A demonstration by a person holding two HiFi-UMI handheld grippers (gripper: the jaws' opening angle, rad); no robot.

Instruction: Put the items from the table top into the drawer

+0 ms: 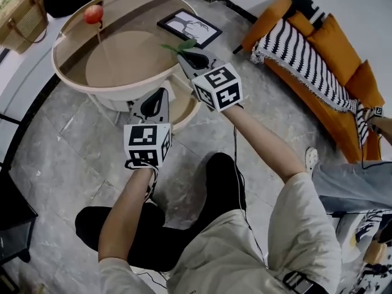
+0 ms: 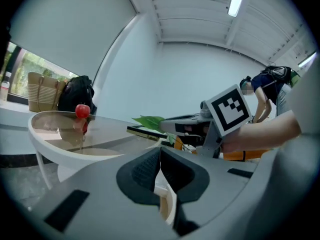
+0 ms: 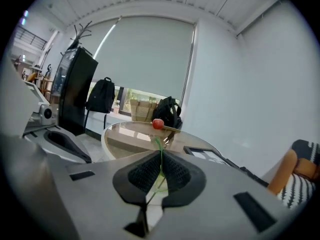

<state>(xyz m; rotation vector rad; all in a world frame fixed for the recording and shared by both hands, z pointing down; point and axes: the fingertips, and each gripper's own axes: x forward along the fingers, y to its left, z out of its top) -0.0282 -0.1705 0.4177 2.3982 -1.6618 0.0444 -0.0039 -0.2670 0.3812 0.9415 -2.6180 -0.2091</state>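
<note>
the step in hand is moving the leaf point(image 1: 179, 46) to the drawer point(image 1: 185, 110). the right gripper point(image 1: 187, 56) has its jaws pressed together on the thin green stem of the leaf. the stem runs up between the two black pads. the leaf hangs in the air over the table point(image 1: 79, 81), at about 4 o'clock on the round top.

the drawer is pulled out from under the table, on the 5 o'clock side. it looks open. the left gripper point(image 1: 160, 95) is right at it, with its jaws pressed together too. a pale edge shows just under its pads. i cannot tell if it pinches that edge or only sits next to it.

two more things wait on the top. a red apple point(image 1: 93, 13) sits at about 10 o'clock. a picture frame point(image 1: 188, 27) lies at about 2 o'clock.

next, i think the right gripper must bring the leaf down toward 6 o'clock, over the open drawer, and then spread its jaws to let go. the leaf is light and floppy, so it should go low first or it may flutter out. the left gripper should keep the drawer from sliding.
</note>
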